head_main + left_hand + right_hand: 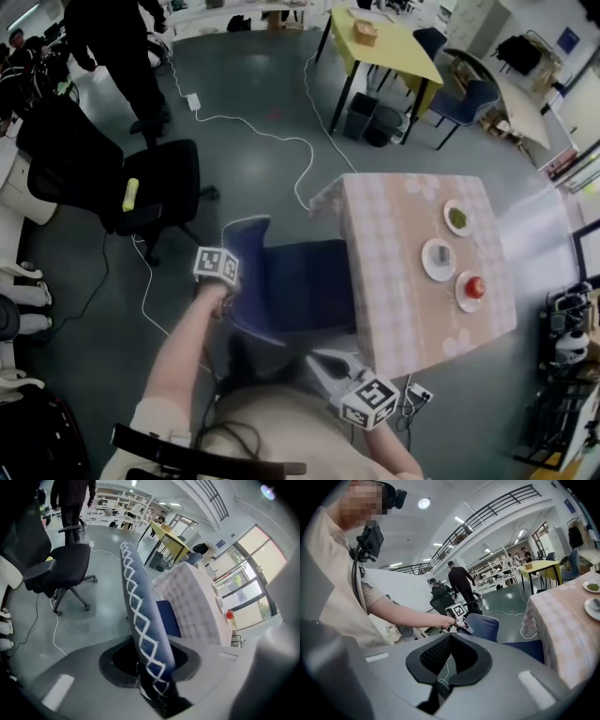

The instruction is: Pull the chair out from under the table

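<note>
Though unclear overhead, left hand-held gripper tight on chair backrest in its own view; right hand-held gripper closed, empty.

text: none legible | blue wall sign — too small, perhaps lettered

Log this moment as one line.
left gripper: shut on chair | right gripper: shut, empty | chair: seat partly under table

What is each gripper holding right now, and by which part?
The left gripper grips the blue chair by the top edge of its backrest. The right gripper is shut and holds nothing.
</note>
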Motion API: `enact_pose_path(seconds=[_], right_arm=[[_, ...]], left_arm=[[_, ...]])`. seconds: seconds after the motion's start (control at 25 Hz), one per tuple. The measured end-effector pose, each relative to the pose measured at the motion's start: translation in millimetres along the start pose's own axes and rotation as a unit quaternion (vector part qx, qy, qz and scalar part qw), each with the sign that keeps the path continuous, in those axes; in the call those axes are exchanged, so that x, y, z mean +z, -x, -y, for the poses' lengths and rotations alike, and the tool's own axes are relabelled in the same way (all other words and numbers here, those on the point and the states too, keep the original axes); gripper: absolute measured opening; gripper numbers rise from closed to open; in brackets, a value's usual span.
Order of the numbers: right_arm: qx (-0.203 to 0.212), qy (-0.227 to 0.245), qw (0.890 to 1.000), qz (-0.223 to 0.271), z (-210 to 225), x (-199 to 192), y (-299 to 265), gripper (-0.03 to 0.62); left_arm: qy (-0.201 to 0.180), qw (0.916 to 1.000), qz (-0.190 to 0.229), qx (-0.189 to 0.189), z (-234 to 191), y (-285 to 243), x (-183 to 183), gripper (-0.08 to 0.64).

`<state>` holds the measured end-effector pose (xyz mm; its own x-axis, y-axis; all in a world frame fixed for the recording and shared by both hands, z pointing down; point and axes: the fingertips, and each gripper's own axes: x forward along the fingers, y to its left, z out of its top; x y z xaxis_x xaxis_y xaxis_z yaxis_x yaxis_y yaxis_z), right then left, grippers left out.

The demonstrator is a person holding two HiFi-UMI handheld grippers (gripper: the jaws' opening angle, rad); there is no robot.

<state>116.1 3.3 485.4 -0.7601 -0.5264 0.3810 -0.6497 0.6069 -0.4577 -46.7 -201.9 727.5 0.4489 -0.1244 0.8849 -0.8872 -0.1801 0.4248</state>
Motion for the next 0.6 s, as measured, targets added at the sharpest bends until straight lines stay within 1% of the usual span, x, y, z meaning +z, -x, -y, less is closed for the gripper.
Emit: enact_pose_path(seconds=[0.16,0.32,0.44,0.6], right_arm=[[0.001,-0.010,1.000,0.017,-10,10,-21,0.014],[-0.005,-0.008,1.000,0.008,-18,5,-36,0.014],[-0.002,-0.005,1.000,0.006,-23,4,-42,0.014],[-0.009,-0.008,1.000,0.013,-17,7,-37,0.014]], left_arm=[[-0.006,0.9999,0.005,-0.012,5,1,1,0.091],[-0.023,0.9996,0.002,-0.018,7,-1,3,0.091],[-0.014,0.9997,0.007,-0.017,5,1,3,0.091],[0.003,1.0000,0.007,-0.002,-4,0,2,0.086]])
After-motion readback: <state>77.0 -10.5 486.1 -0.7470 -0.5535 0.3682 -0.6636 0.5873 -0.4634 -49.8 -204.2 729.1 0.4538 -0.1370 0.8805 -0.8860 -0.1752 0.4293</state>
